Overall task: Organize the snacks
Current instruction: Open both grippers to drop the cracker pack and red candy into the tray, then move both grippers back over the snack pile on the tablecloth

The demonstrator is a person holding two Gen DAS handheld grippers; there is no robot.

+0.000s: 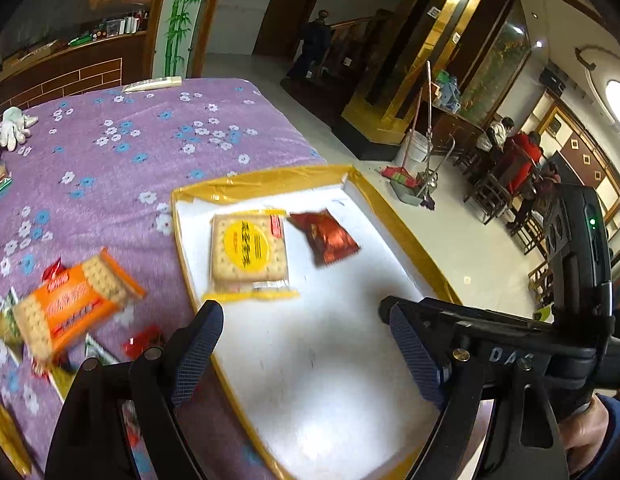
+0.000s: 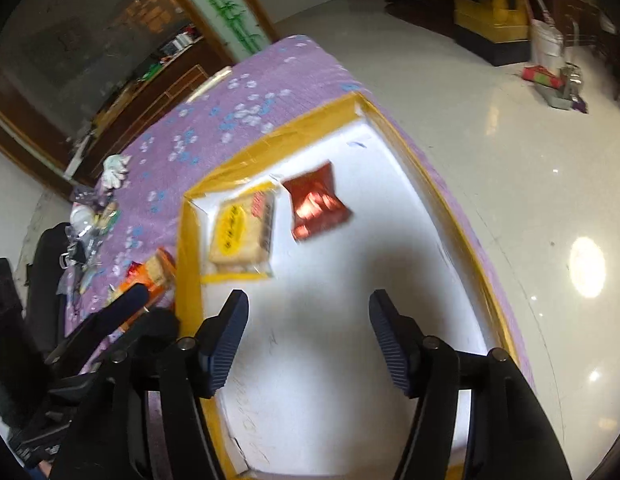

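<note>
A white tray with a yellow taped rim (image 1: 270,182) (image 2: 190,248) lies on the purple flowered cloth. In it are a yellow cracker pack (image 1: 249,254) (image 2: 242,232) and a red foil snack bag (image 1: 325,236) (image 2: 316,202). An orange cracker pack (image 1: 72,304) (image 2: 152,276) lies on the cloth left of the tray, among small red and green packets (image 1: 144,340). My left gripper (image 1: 306,320) is open and empty over the tray's near half. My right gripper (image 2: 308,306) is open and empty over the tray, and its body shows in the left wrist view (image 1: 510,352).
White gloves (image 1: 14,126) (image 2: 116,170) and a remote (image 1: 152,84) lie at the cloth's far side. Clutter (image 2: 88,224) sits at the left end. The table edge runs just right of the tray; beyond it are tiled floor, a bucket (image 1: 414,148) and seated people (image 1: 518,160).
</note>
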